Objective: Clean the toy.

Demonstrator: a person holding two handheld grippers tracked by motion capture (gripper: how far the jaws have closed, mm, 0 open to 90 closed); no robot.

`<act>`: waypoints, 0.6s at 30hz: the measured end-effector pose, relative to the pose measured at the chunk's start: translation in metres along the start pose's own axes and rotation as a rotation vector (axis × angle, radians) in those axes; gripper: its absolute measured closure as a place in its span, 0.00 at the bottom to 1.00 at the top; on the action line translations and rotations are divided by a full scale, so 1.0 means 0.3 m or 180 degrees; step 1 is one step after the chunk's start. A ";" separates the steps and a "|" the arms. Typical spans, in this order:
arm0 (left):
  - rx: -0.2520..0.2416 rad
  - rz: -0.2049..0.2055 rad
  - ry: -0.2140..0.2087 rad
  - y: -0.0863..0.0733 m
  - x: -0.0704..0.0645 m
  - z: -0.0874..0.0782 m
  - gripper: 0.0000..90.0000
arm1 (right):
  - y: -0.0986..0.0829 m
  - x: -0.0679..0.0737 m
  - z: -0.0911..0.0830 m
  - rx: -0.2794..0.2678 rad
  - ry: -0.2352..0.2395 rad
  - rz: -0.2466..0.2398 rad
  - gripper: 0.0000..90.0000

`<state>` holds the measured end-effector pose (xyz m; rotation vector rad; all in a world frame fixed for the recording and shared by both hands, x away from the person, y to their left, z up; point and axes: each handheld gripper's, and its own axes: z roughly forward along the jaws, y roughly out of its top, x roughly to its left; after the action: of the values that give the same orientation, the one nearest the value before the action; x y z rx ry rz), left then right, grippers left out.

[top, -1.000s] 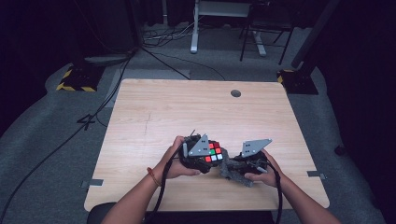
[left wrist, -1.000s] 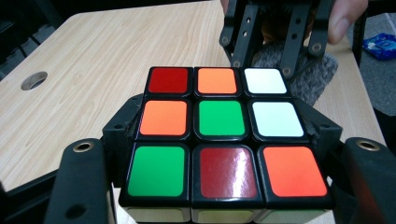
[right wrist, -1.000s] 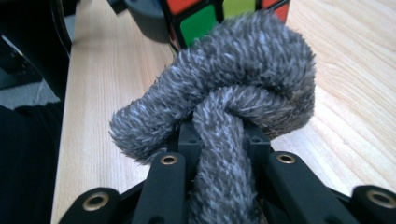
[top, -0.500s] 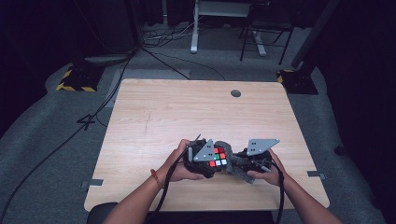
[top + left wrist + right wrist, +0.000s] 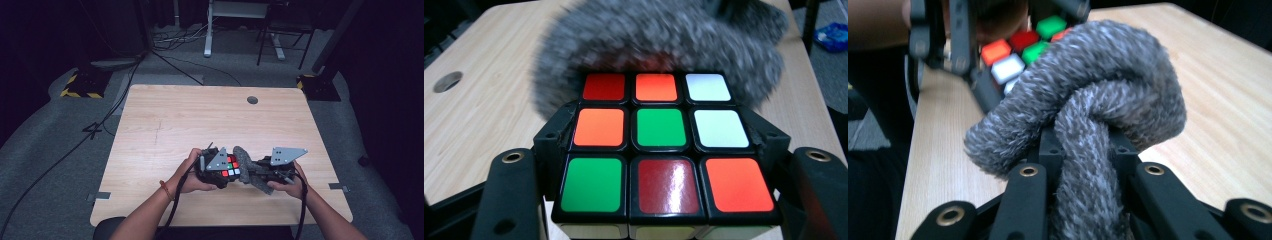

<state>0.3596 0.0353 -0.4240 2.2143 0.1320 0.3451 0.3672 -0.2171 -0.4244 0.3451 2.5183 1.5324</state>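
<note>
Jaws of left gripper [image 5: 220, 172] pinch puzzle cube [image 5: 664, 150] from both sides; jaws of right gripper [image 5: 267, 172] squeezed on fuzzy grey cloth [image 5: 1083, 115], pressed against cube's far face, above near edge of wooden table [image 5: 200, 115]. Risk: hard wiping may twist cube in grip or push it out. Contact area hidden behind cloth; cube underside unseen.

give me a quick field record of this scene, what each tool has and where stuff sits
left tool: shut on the puzzle cube, jaws at its two sides
right tool: shut on the grey fuzzy cloth
cloth and cube: cloth pressed against the cube's far side
cube top face: red, orange, white; orange, green, white; green, red, orange
table: light wood, round hole near far edge
position: both tools at the near edge, close together
</note>
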 end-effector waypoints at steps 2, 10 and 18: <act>-0.0006 0.0021 -0.0003 0.008 -0.014 0.002 0.37 | 0.002 -0.004 -0.001 0.0012 -0.0041 0.0039 0.84; -0.0202 0.0027 -0.0010 0.023 -0.018 -0.028 0.37 | -0.032 0.003 0.062 0.0427 0.0030 0.0055 0.84; -0.0092 -0.0045 0.0007 -0.009 0.011 -0.014 0.37 | -0.018 0.008 0.042 0.0265 0.0067 0.0063 0.84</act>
<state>0.3614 0.0408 -0.4230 2.1835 0.1430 0.3396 0.3675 -0.2080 -0.4350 0.3685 2.6079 1.4484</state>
